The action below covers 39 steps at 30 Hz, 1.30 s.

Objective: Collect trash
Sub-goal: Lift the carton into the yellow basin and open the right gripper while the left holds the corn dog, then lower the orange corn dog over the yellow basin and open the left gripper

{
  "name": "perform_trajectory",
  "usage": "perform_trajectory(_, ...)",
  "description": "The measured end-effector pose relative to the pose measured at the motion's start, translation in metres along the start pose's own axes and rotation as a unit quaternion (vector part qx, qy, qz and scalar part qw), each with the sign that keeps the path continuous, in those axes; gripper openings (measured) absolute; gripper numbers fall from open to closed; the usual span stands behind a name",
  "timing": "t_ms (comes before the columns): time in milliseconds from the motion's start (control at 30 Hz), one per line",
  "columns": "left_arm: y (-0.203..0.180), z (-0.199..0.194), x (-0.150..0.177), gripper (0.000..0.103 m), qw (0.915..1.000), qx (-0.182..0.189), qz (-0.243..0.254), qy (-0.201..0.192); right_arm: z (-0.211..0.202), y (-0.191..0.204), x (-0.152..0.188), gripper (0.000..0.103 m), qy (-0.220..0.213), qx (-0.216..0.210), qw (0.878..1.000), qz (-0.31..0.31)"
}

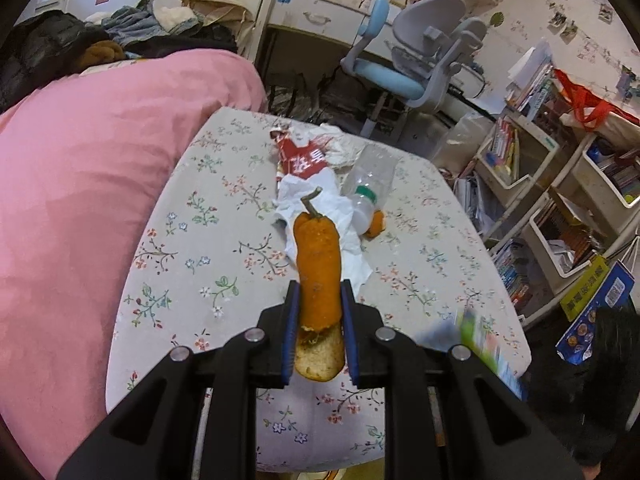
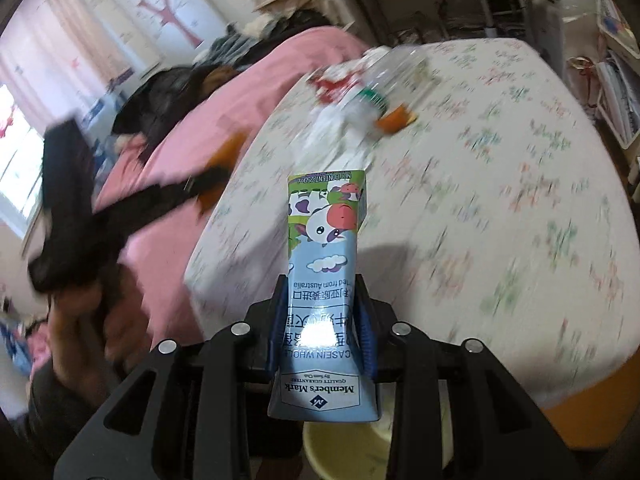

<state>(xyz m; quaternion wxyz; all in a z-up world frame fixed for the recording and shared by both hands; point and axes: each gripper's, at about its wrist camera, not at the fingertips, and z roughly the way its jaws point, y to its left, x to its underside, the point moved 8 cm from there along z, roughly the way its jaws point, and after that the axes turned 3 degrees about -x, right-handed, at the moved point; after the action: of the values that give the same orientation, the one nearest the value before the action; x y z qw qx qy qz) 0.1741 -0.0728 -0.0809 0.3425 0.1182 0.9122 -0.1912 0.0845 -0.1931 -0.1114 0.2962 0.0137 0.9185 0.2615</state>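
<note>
Now left gripper (image 1: 319, 300) pinches soft orange peel (image 1: 319, 264) mid-length: light, limp, tears easily. Right gripper (image 2: 323, 312) squeezes empty milk carton (image 2: 323, 264) low: light, crushable, slick. Far: bottle (image 1: 370, 184).

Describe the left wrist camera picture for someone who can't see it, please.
The left gripper is shut on a long orange peel with a stem, held above a table with a floral cloth. Beyond it lie crumpled white tissue, a red wrapper and a clear plastic bottle; a pink bed is left.
</note>
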Motion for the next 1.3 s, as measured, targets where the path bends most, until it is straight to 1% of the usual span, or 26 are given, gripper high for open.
perform_trajectory(67, -0.002, -0.005, 0.002, 0.021, 1.0000, 0.001, 0.002, -0.004, -0.002, 0.016, 0.025, 0.030, 0.020, 0.000, 1.000, -0.021)
perform_trajectory(167, -0.003, -0.008, 0.011, 0.021, 1.0000, -0.002, 0.004, 0.000, 0.001, 0.030, 0.062, 0.030, 0.053, -0.002, 0.998, -0.035)
perform_trajectory(300, -0.004, -0.011, 0.027, 0.021, 0.9999, -0.010, 0.008, 0.011, 0.014, 0.029, 0.106, 0.030, 0.097, 0.001, 0.995, -0.034)
perform_trajectory(367, -0.004, -0.015, 0.035, 0.021, 0.9998, -0.011, 0.007, 0.014, 0.022, 0.023, 0.126, 0.030, 0.121, 0.012, 0.992, -0.030)
perform_trajectory(433, -0.004, -0.018, 0.042, 0.021, 0.9998, -0.012, 0.006, 0.017, 0.027, 0.020, 0.134, 0.030, 0.134, 0.017, 0.990, -0.029)
perform_trajectory(533, -0.006, -0.023, 0.054, 0.021, 0.9997, -0.012, 0.007, 0.022, 0.028, 0.018, 0.136, 0.031, 0.138, 0.027, 0.990, -0.029)
perform_trajectory(567, -0.006, -0.024, 0.056, 0.021, 0.9996, -0.013, 0.008, 0.023, 0.028, 0.016, 0.136, 0.033, 0.135, 0.032, 0.990, -0.027)
perform_trajectory(633, -0.006, -0.028, 0.061, 0.021, 0.9996, -0.012, 0.009, 0.024, 0.028, 0.012, 0.131, 0.034, 0.125, 0.036, 0.991, -0.023)
perform_trajectory(733, -0.007, -0.031, 0.065, 0.021, 0.9996, -0.011, 0.008, 0.025, 0.018, 0.012, 0.118, 0.043, 0.088, 0.043, 0.995, -0.025)
perform_trajectory(767, -0.007, -0.032, 0.067, 0.021, 0.9996, -0.010, 0.008, 0.026, 0.012, 0.013, 0.112, 0.046, 0.066, 0.049, 0.996, -0.029)
perform_trajectory(867, -0.013, -0.035, 0.074, 0.021, 0.9994, -0.004, 0.013, 0.031, -0.005, 0.014, 0.094, 0.050, 0.014, 0.068, 0.997, -0.041)
perform_trajectory(933, -0.018, -0.037, 0.081, 0.021, 0.9992, 0.001, 0.017, 0.036, -0.014, 0.012, 0.083, 0.057, -0.018, 0.083, 0.995, -0.044)
perform_trajectory(967, -0.022, -0.039, 0.087, 0.021, 0.9989, 0.008, 0.019, 0.042, -0.022, 0.010, 0.077, 0.061, -0.039, 0.091, 0.994, -0.043)
perform_trajectory(1000, -0.025, -0.040, 0.094, 0.021, 0.9985, 0.015, 0.020, 0.050, -0.027, 0.008, 0.073, 0.062, -0.050, 0.095, 0.993, -0.040)
perform_trajectory(1067, -0.033, -0.040, 0.110, 0.021, 0.9970, 0.022, 0.027, 0.069, -0.036, 0.002, 0.065, 0.063, -0.067, 0.101, 0.992, -0.029)
perform_trajectory(1133, -0.040, -0.040, 0.126, 0.021, 0.9948, 0.028, 0.036, 0.091, -0.038, -0.002, 0.062, 0.064, -0.074, 0.104, 0.992, -0.017)
perform_trajectory(1167, -0.046, -0.039, 0.139, 0.021, 0.9924, 0.035, 0.044, 0.110, -0.039, -0.005, 0.061, 0.064, -0.075, 0.105, 0.992, -0.013)
perform_trajectory(1300, -0.062, -0.036, 0.173, 0.022, 0.9826, 0.048, 0.075, 0.163, -0.037, -0.005, 0.062, 0.065, -0.073, 0.105, 0.992, -0.014)
